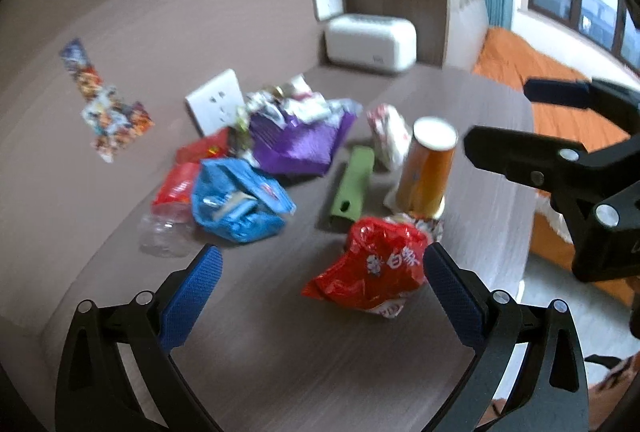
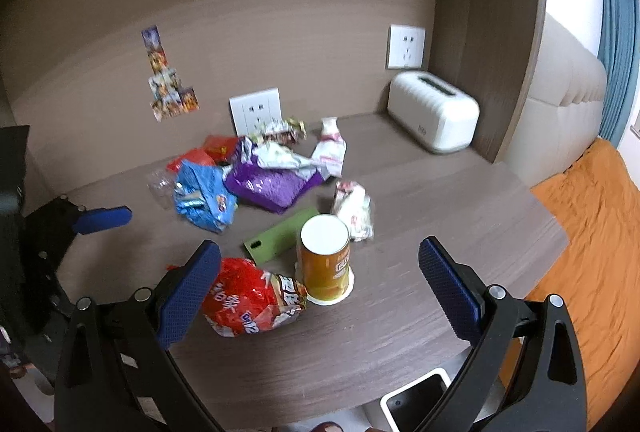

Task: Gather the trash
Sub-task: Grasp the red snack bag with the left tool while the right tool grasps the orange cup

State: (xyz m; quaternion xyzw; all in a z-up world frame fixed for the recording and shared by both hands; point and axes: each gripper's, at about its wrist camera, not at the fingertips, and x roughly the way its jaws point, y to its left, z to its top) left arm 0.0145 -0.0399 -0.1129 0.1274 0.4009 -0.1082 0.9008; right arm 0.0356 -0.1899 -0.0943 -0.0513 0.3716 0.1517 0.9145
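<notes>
Both claws are hovering wide open and empty over the counter [image 2: 400, 332]. The left claw [image 1: 322, 272] is flanking the red wrapper [image 1: 372, 264]; the right claw [image 2: 320, 264] is framing the orange can [image 2: 325, 260] near the front edge.

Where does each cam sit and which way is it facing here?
Left wrist: on the left hand-held gripper, facing forward over the table at the trash pile; own blue fingers open, right hand-held gripper intrudes at right.
Right wrist: on the right hand-held gripper, above the table's near edge, facing the wall; own fingers open, left hand-held gripper at far left, bin below.
Shared: red wrapper, orange can, green case.
</notes>
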